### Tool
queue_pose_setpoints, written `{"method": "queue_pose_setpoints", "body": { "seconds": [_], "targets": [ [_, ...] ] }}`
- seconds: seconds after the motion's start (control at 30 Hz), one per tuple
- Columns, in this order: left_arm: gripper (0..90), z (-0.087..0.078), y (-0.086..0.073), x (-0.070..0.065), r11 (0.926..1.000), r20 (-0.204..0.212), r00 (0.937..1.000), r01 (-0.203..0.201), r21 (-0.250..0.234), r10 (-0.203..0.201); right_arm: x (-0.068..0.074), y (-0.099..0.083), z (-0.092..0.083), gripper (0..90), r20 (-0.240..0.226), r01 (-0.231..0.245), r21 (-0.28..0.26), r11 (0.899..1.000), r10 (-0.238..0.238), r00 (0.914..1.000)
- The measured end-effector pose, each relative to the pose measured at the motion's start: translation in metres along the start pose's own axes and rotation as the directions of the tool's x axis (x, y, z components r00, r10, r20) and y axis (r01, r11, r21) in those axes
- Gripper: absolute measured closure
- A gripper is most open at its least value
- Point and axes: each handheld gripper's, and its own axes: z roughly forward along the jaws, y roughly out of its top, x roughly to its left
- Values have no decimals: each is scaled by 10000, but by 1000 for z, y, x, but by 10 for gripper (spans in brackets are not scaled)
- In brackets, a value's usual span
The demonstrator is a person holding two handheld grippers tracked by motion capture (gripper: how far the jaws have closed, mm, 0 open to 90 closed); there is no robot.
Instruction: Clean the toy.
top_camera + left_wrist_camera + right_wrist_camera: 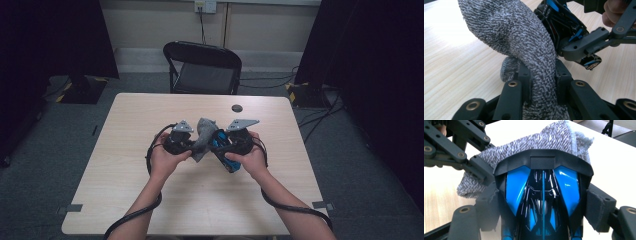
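A grey speckled cloth (202,134) hangs between my two grippers above the middle of the table (145,112). My left gripper (181,141) is shut on it; in the left gripper view the jaws (543,75) pinch a fold of the cloth (524,37). My right gripper (236,141) is shut on a blue and black toy car (223,151). In the right gripper view its pads (599,207) press both sides of the car (542,192), and the cloth (549,140) drapes against the car's far end. The car (564,27) touches the cloth.
A black folding chair (202,67) stands behind the table's far edge. A small dark round object (237,108) lies on the far part of the table. Cables trail from both grippers over the near edge. Dark curtains flank the room.
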Motion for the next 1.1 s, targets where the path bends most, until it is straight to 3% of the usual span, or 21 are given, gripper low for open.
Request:
{"method": "queue_pose_setpoints", "body": {
  "seconds": [1.1],
  "targets": [
    [727,11,-7,-5,9999,170,9998,67,153,-70,-1,5,5,259,215,-152,-105,9998,154,9997]
  ]
}}
